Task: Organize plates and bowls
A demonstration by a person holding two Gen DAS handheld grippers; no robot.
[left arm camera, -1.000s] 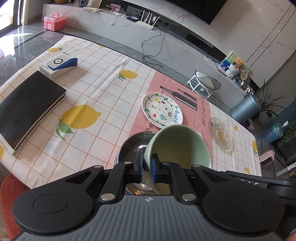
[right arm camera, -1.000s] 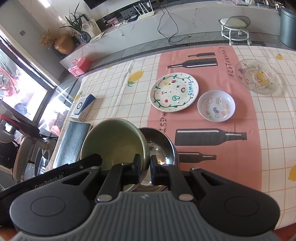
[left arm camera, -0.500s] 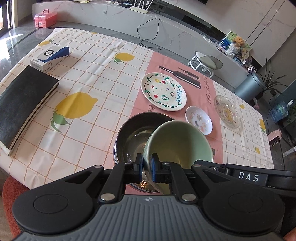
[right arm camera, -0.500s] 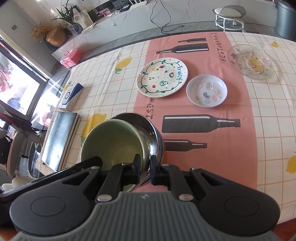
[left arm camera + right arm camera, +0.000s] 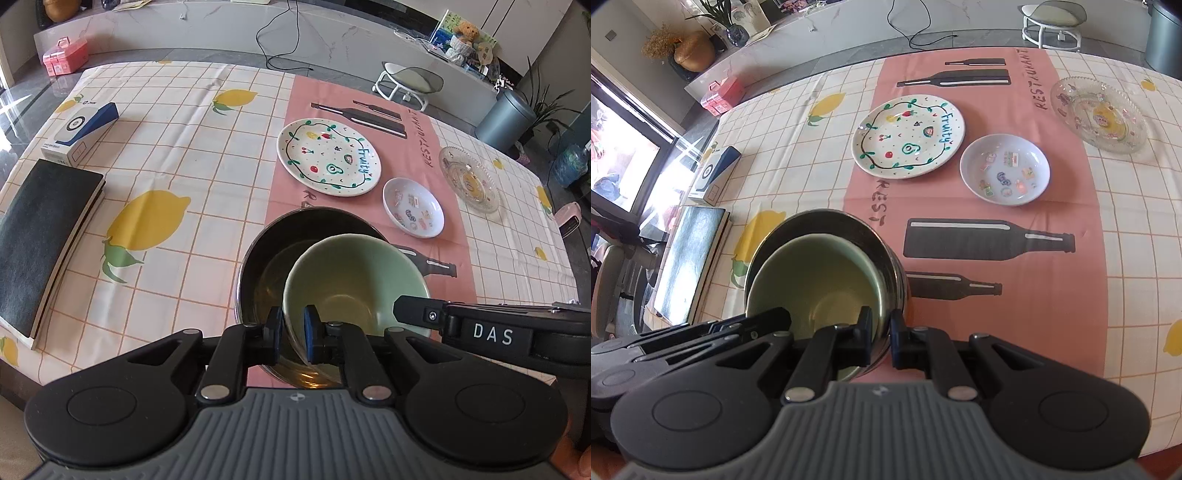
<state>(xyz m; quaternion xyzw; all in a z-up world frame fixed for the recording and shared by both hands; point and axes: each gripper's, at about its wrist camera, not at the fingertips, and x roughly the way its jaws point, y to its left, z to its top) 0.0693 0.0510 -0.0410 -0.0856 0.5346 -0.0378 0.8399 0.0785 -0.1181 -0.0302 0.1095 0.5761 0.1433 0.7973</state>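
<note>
A pale green bowl (image 5: 354, 280) sits tilted inside a steel bowl (image 5: 273, 266) near the table's front edge. My left gripper (image 5: 293, 334) is shut on the green bowl's near rim. My right gripper (image 5: 881, 338) is shut on the steel bowl's (image 5: 890, 269) rim, with the green bowl (image 5: 812, 284) inside it. Beyond them lie a white "Fruity" plate (image 5: 328, 157), a small white dish with stickers (image 5: 413, 212) and a clear glass plate (image 5: 469, 179).
A black notebook (image 5: 37, 236) and a blue-and-white box (image 5: 79, 131) lie at the table's left side. The lemon-print cloth (image 5: 177, 155) with a pink strip covers the table. A stool (image 5: 406, 83) and a grey bin (image 5: 506, 120) stand beyond the far edge.
The green bowl has come down deeper into the steel bowl. Both grippers have kept their grips and both views have shifted towards the table.
</note>
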